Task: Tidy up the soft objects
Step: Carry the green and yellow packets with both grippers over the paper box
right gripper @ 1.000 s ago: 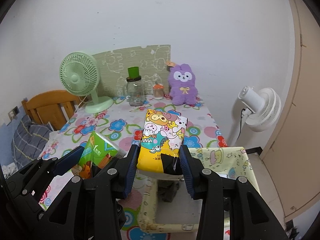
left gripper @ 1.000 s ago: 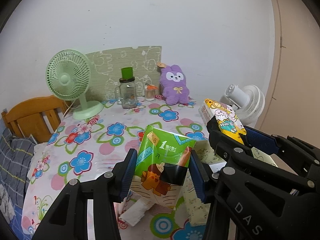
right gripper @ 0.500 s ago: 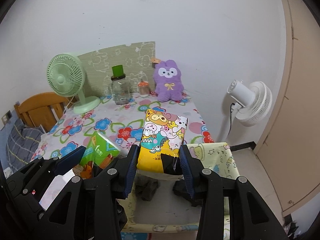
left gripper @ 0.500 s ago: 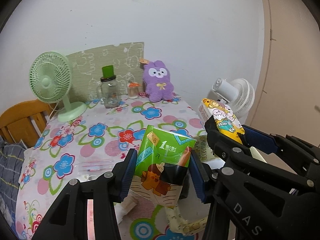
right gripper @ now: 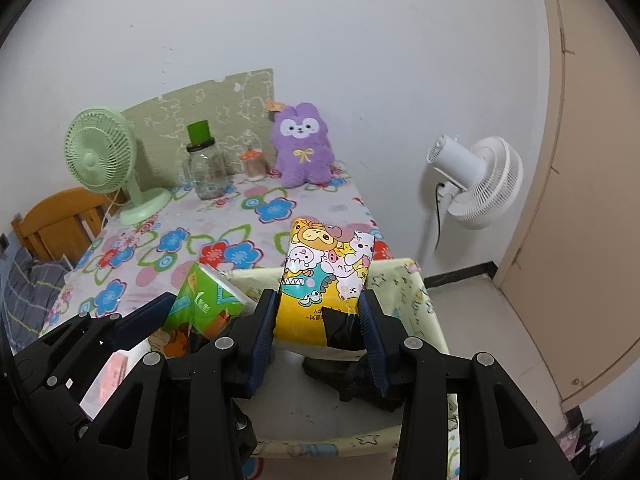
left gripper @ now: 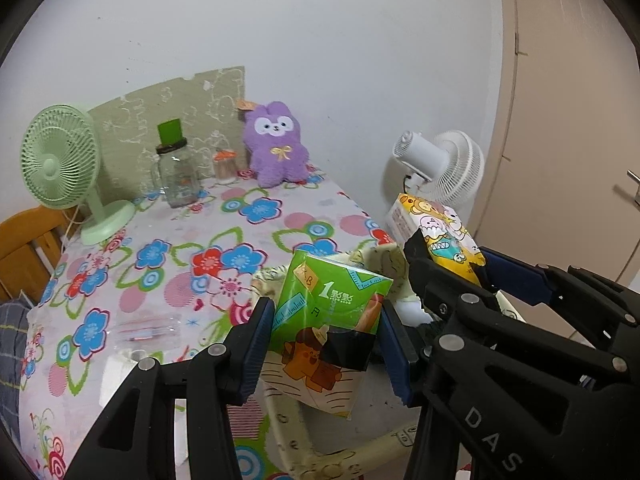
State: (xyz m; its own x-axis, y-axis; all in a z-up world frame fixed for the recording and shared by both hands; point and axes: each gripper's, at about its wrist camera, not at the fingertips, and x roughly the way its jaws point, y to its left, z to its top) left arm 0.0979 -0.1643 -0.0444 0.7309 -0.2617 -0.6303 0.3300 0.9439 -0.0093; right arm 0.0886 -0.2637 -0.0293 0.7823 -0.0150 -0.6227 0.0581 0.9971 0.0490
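Observation:
My left gripper (left gripper: pixel 326 334) is shut on a green tissue pack (left gripper: pixel 332 320), held upright above a pale yellow fabric storage box (left gripper: pixel 296 432). My right gripper (right gripper: pixel 320 320) is shut on a yellow cartoon tissue pack (right gripper: pixel 326 276), held over the same box (right gripper: pixel 424 304). Each pack shows in the other view too: the yellow pack (left gripper: pixel 440 236) to the right, the green pack (right gripper: pixel 204 304) to the left. A dark item (right gripper: pixel 360 380) lies inside the box. A purple plush bunny (right gripper: pixel 302 144) sits at the table's far edge.
The flowered table (left gripper: pixel 180 264) carries a green desk fan (left gripper: pixel 64 172), a glass jar with a green lid (left gripper: pixel 174 172) and a small bottle (left gripper: pixel 224 164). A white standing fan (right gripper: pixel 476 180) is on the right, a wooden chair (right gripper: pixel 56 220) on the left.
Both grippers have moved right and forward with their packs, from above the table to above the fabric box. The grips have not changed.

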